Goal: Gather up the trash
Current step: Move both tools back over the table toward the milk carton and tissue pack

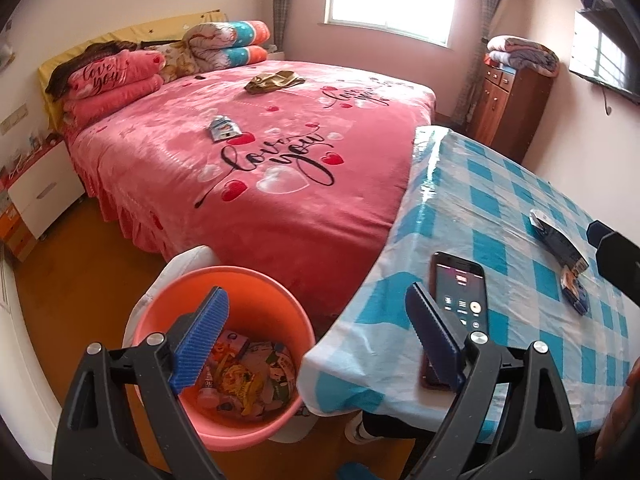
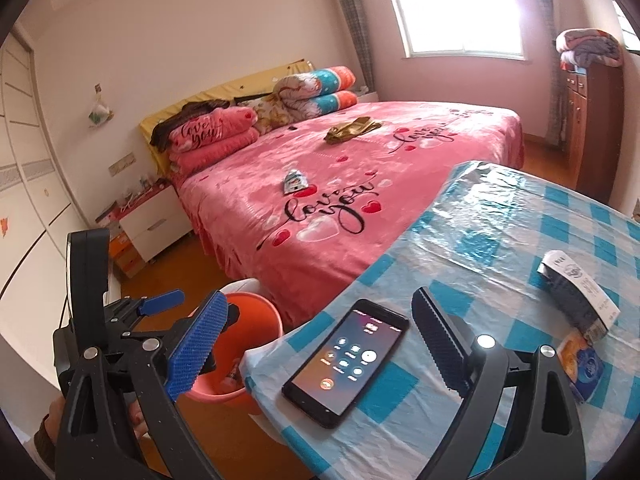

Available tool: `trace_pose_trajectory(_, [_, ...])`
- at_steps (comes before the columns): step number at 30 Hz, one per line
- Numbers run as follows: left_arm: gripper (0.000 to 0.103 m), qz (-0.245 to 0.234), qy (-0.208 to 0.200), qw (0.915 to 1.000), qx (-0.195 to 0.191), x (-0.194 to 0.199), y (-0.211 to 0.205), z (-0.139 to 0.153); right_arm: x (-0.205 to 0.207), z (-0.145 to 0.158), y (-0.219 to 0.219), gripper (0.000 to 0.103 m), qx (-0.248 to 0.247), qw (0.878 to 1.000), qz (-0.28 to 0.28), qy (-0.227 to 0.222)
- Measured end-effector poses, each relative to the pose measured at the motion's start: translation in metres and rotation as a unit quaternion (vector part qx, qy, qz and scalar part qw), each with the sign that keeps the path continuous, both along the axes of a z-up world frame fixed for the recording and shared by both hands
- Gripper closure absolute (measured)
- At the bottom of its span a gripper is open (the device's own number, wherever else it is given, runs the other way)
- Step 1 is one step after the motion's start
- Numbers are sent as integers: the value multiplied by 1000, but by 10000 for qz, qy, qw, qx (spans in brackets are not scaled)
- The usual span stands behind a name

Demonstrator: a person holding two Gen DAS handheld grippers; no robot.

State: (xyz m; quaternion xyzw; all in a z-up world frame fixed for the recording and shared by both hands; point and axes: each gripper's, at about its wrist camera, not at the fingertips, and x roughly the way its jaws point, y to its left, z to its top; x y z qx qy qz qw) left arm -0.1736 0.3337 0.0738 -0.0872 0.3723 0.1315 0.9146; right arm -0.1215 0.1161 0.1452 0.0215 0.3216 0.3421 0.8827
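The bin (image 1: 224,344), orange, stands on the floor under the left gripper (image 1: 316,336); its near rim is cut off behind the left jaw, and the wrappers (image 1: 248,376) inside blur into one heap. In the right view the bin (image 2: 248,320) shows only in part, behind the left jaw of the right gripper (image 2: 316,344). Both grippers have their jaws wide apart, with nothing between the pads.

Right of the right jaws, on the checked table (image 1: 500,200), lies a dark packet (image 2: 576,300) with a blue wrapper (image 2: 584,364) touching its near end; that wrapper's lower edge hides behind the jaw. A lit phone (image 2: 348,360) lies between the right gripper's jaws; its screen text is unreadable.

Far ahead, on the pink bed (image 1: 260,152), lie a small pouch (image 1: 224,128) and a crumpled olive thing (image 1: 272,80), too small to identify.
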Motion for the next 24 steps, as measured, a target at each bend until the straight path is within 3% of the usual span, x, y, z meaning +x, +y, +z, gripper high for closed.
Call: trace_pose_trajectory(24, [12,-701,88,9957,603,19,-80,13,-3,-18,-96,11,440,9951,-880,118])
